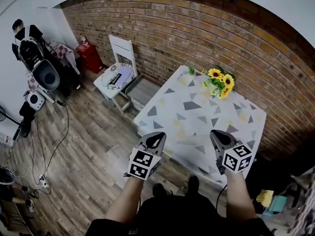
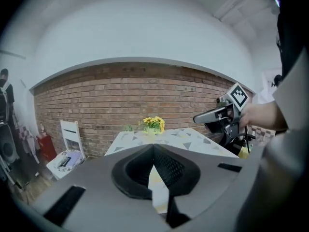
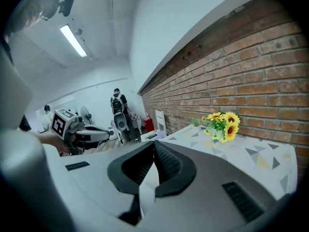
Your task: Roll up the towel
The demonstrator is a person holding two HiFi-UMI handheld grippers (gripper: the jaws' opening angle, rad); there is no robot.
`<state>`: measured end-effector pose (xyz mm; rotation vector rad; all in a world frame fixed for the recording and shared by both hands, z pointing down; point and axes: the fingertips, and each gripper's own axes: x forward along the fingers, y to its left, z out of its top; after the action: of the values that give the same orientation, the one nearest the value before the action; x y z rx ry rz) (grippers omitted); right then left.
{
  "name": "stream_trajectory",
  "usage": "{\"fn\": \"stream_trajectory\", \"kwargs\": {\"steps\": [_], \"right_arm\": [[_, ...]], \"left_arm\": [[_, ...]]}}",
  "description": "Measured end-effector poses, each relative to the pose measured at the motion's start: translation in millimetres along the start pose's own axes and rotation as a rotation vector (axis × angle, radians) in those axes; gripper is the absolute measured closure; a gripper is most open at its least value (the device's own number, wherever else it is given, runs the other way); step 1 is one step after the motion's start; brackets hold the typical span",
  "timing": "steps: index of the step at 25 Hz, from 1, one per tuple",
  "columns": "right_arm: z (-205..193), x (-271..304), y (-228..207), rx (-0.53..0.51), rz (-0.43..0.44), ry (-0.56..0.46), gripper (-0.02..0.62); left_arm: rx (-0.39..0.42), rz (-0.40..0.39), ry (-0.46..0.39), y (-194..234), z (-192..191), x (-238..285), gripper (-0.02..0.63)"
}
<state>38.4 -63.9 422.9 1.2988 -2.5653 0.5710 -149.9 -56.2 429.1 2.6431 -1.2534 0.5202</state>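
Fabric towel: not seen in any view. Triangle-patterned table point(image 1: 197, 112) bears only sunflowers point(image 1: 219, 81) at far side by brick wall point(image 1: 197, 28). Left gripper point(image 1: 157, 136) and right gripper point(image 1: 216, 134): jaws pressed together, empty, over near table edge. Step undecidable: fits towel yet to arrive, or rolled and removed.

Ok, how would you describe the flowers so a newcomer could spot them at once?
Find the long brick wall; beside it stands a table under a pale cloth printed with grey and yellow triangles. At its far corner by the wall sits the bunch of sunflowers. Its yellow heads set it apart from the small green sprig beside it.
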Motion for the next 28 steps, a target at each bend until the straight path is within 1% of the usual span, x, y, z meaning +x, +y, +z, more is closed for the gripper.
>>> {"fn": "stream_trajectory", "kwargs": {"steps": [2,6,9,11,14,19,21,25,28], "right_arm": [[3.0,-4.9,18.7,-0.029,-0.046,-0.003,0.578],[5.8,-18.2,54.8,-0.106,-0.079,0.000,0.578],[8.2,-36.5,53.5,-0.151,-0.119,0.017,0.578],[15.1,-50.6,48.9,-0.159,-0.127,-0.003,0.580],[26.2,-69.5,41.5,-0.159,-0.116,-0.043,0.580],[46.0,-102.9,22.8,-0.224,-0.154,-0.113,0.580],[51.0,-113.4,17.4,-0.230,-0.157,-0.148,0.580],[56.3,-130.5,4.6,-0.177,-0.143,-0.202,0.580],[54.8,-135.3,-7.6,-0.155,-0.159,-0.223,0.580]], "left_arm": [[0.018,-0.041,-0.013,4.6,-3.4,-2.8,0.588],[0.006,-0.087,-0.055,12.5,3.5,-10.1,0.588],[-0.008,-0.111,-0.102,5.6,20.5,-11.4,0.588],[-0.004,-0.120,-0.128,-0.6,33.1,-9.8,0.588],[0.017,-0.101,-0.145,-5.2,46.9,-4.4,0.588],[-0.002,-0.054,-0.159,-9.4,66.3,6.1,0.588],[-0.011,-0.037,-0.160,-13.3,73.3,7.9,0.588],[-0.016,-0.027,-0.157,-30.3,84.5,8.8,0.588],[-0.010,-0.015,-0.163,-36.4,90.0,7.9,0.586]]}}
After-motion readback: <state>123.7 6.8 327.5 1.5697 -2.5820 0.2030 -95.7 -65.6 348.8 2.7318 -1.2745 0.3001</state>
